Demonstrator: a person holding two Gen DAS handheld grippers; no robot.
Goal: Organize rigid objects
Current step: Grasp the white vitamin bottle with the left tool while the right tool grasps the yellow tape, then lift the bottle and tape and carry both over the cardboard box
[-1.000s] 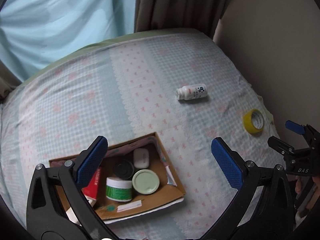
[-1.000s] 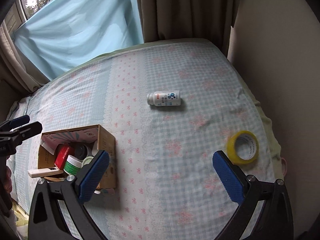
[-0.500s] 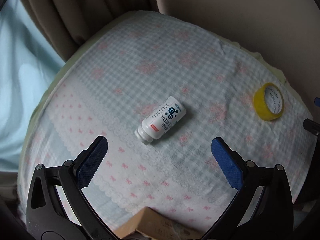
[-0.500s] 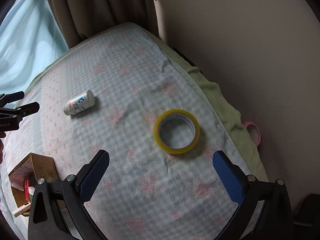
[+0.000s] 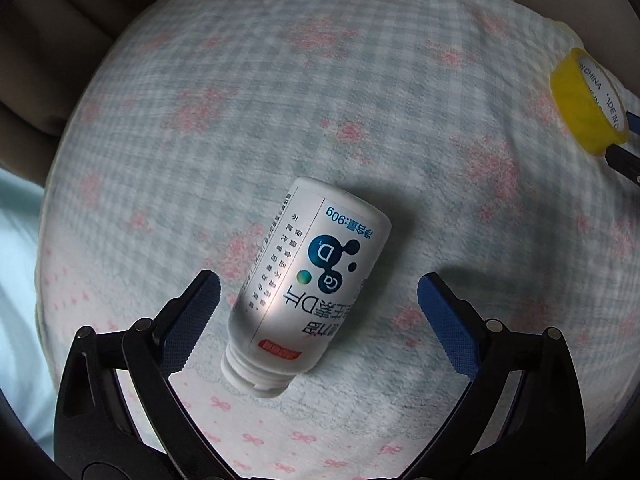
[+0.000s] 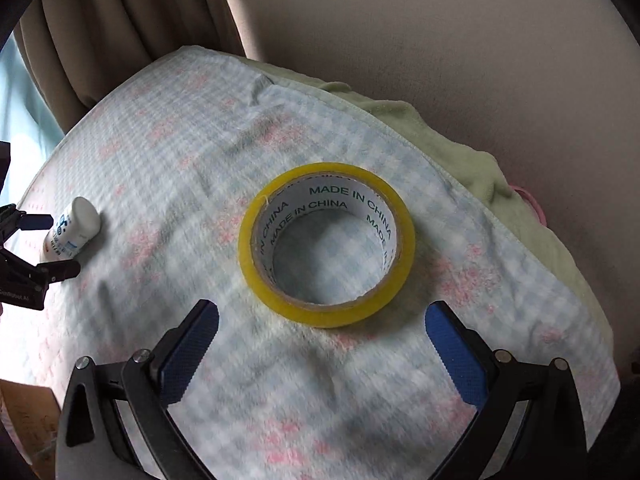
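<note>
A white pill bottle [image 5: 308, 284] with blue print lies on its side on the checked bedcover, neck toward the camera. My left gripper [image 5: 318, 304] is open, its blue pads on either side of the bottle's lower half, not touching. The bottle also shows small in the right wrist view [image 6: 72, 234], with the left gripper [image 6: 36, 244] around it. A yellow tape roll [image 6: 326, 250] lies flat just ahead of my open right gripper [image 6: 322, 340]. The roll also shows at the right edge of the left wrist view [image 5: 584, 102].
The blue checked bedcover [image 6: 168, 152] lies over a green blanket [image 6: 460, 148] along the wall side. Brown curtains [image 6: 120, 20] hang at the back. A corner of the cardboard box [image 6: 28, 420] shows at lower left. A pink ring [image 6: 532, 204] lies past the bed edge.
Both grippers have moved forward and down. The left one left the box and now straddles the bottle. The right one has closed in on the tape roll. Both stay open.
</note>
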